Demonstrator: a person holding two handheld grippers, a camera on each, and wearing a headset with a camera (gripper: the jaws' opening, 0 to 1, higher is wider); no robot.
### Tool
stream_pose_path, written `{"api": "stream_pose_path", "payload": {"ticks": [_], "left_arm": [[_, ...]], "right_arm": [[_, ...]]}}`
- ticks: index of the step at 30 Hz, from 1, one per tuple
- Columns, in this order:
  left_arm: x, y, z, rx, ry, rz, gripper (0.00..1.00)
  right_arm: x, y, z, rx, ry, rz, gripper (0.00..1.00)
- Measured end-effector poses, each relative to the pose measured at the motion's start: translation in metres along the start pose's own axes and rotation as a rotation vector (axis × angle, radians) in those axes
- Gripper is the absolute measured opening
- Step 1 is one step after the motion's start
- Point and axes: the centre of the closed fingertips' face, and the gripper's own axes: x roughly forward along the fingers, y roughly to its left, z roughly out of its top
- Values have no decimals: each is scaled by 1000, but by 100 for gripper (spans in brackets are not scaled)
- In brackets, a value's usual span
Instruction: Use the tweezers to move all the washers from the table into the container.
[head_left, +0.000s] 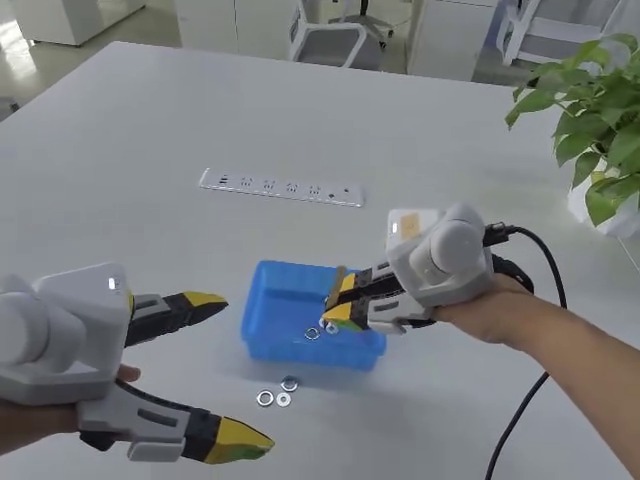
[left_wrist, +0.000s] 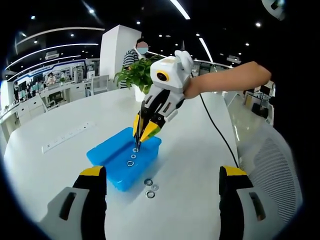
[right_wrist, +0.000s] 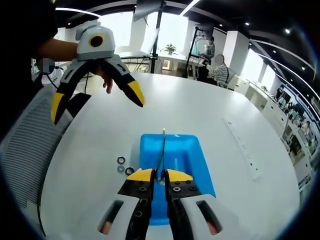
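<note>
Yellow-tipped left tool, jaws wide apart, held nearest, at the near left of the blue container. Three washers lie on the white bench just in front of the container, with others inside it. Right tool is clamped on the tweezers, tips down over the container's floor; power strip beyond the container, plant farther right.
</note>
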Motion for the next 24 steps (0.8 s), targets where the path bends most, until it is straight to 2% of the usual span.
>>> {"api": "stream_pose_path", "payload": {"ticks": [24], "left_arm": [[-1, 12, 4, -34, -36, 21, 98]], "right_arm": [[28, -21, -19, 8, 12, -1, 9]]}}
